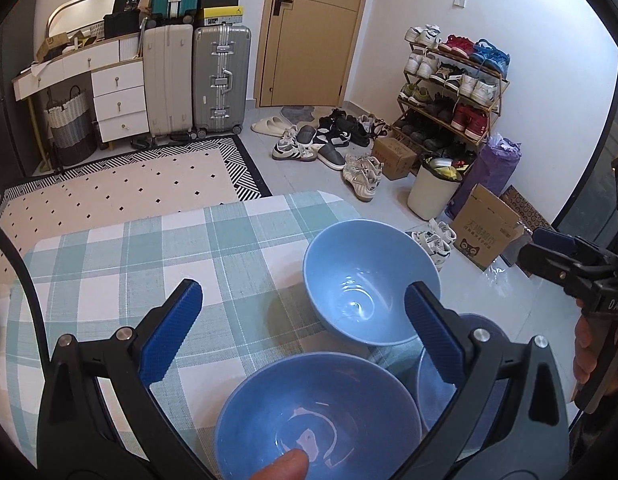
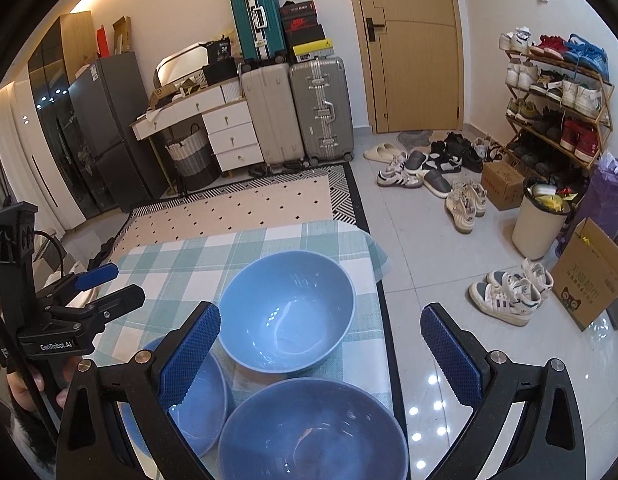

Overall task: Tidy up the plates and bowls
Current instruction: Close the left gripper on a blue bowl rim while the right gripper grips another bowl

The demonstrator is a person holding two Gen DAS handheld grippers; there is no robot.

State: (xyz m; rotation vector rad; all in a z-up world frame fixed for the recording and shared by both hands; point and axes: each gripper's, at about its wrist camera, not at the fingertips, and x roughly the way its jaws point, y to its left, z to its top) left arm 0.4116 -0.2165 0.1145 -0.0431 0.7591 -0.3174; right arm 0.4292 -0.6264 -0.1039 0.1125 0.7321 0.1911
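3 blue bowls sit near surface right edge; left half free. Both grippers w/ jaws released.

The left black two-finger gripper with blue ribbed pads is hovering with its fingers spread wide apart, nothing between them. A fingertip is showing just beneath it. The right black two-finger gripper with blue ribbed pads is likewise hanging wide open and empty, level beside the left one, whose handle a hand is gripping.
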